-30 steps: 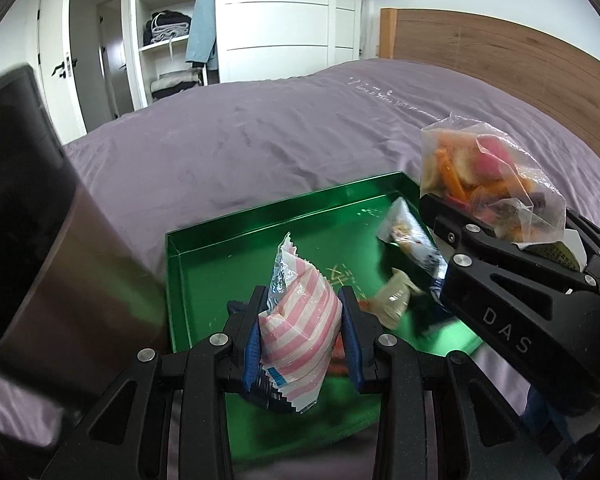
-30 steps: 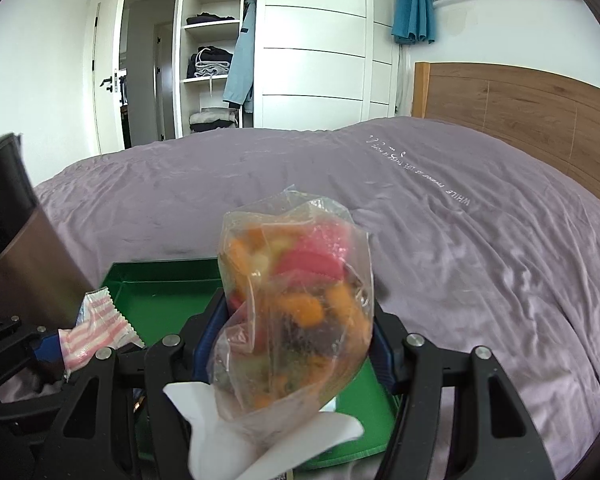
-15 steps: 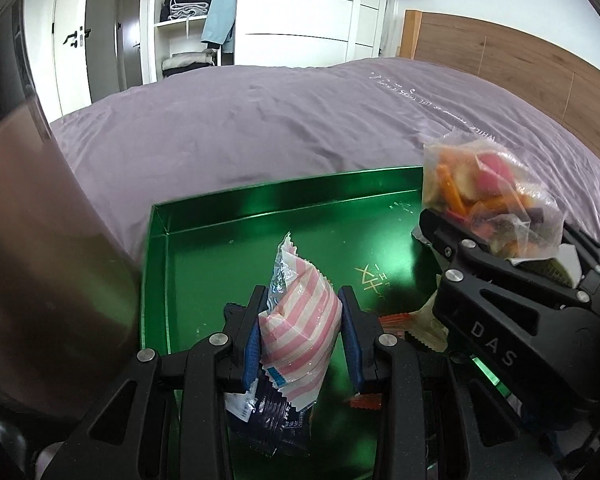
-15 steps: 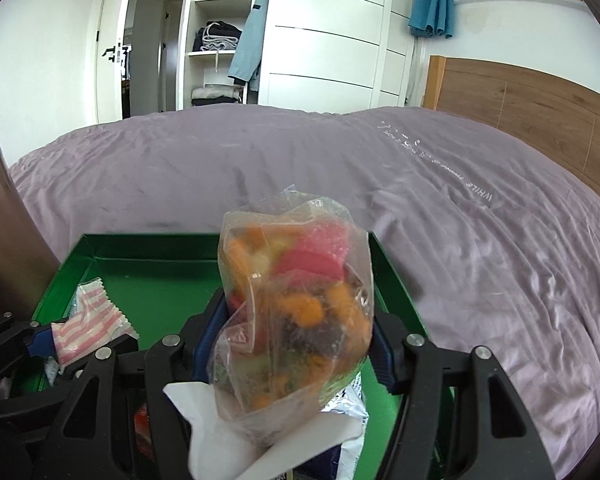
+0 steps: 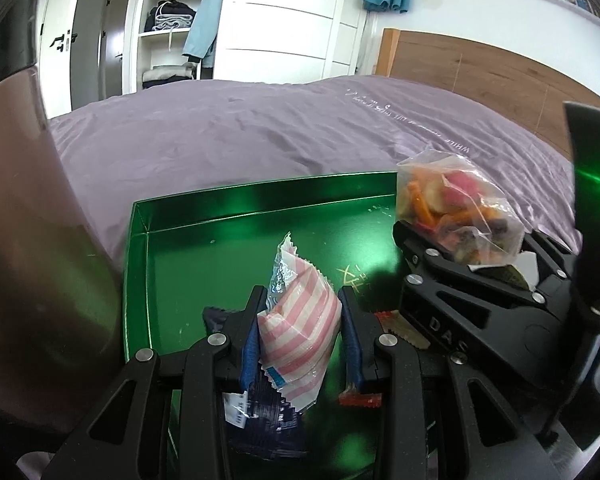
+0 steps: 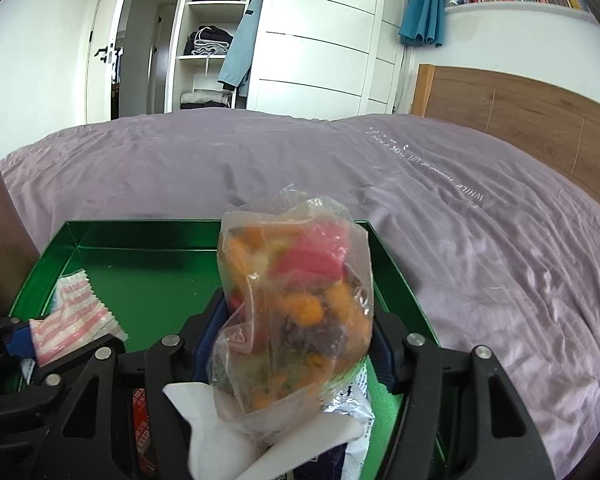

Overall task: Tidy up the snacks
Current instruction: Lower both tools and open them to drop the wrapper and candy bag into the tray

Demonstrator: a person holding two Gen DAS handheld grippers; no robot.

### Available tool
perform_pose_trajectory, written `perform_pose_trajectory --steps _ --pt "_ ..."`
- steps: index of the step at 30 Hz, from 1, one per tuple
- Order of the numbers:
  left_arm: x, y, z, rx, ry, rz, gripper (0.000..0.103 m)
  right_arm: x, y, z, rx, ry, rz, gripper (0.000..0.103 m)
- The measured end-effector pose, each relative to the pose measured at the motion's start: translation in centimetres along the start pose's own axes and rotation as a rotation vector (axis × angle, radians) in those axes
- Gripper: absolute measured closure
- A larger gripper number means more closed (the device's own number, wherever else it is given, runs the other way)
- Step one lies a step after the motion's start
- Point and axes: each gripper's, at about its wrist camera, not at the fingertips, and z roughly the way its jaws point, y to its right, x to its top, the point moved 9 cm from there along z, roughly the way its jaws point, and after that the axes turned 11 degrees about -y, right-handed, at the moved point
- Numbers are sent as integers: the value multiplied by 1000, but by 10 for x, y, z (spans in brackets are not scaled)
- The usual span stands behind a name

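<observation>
Over the green tray [image 5: 260, 204] on the bed [image 6: 460, 216], your left claw [image 5: 300, 322] pinches a striped packet [image 5: 298, 320] and your right claw [image 6: 296, 332] grips a bulging clear bag [image 6: 296, 300], which may roll out if released carelessly.

Ahead of you, the far half of the green tray [image 5: 236, 208] lies bare, open room within its low walls. Near your grippers the floor is crowded: a dark blue packet [image 5: 268, 420] and a red wrapper [image 5: 360, 400] lie there. A brown panel [image 5: 28, 260] blocks the left side. Beyond the tray, the purple bedspread [image 6: 480, 240] stretches clear to the wooden headboard [image 6: 520, 112].
</observation>
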Motion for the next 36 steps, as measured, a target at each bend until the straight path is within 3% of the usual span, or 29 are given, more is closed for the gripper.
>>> perform_pose_trajectory --steps 8,11,19,22,36 --pt "-6 -1 0 -2 -14 -6 70 1 1 0 -40 0 1 13" --pt "-11 -5 13 -14 -74 -27 67 0 -4 0 -43 -3 -9 13" --pt "-13 -1 12 -33 -69 -14 64 1 -5 0 -48 -5 -10 10" --pt "-14 0 12 -36 -73 -5 63 1 -4 -3 -40 3 -2 0" --pt "-12 1 5 -37 -46 13 58 0 5 -8 -30 42 42 0"
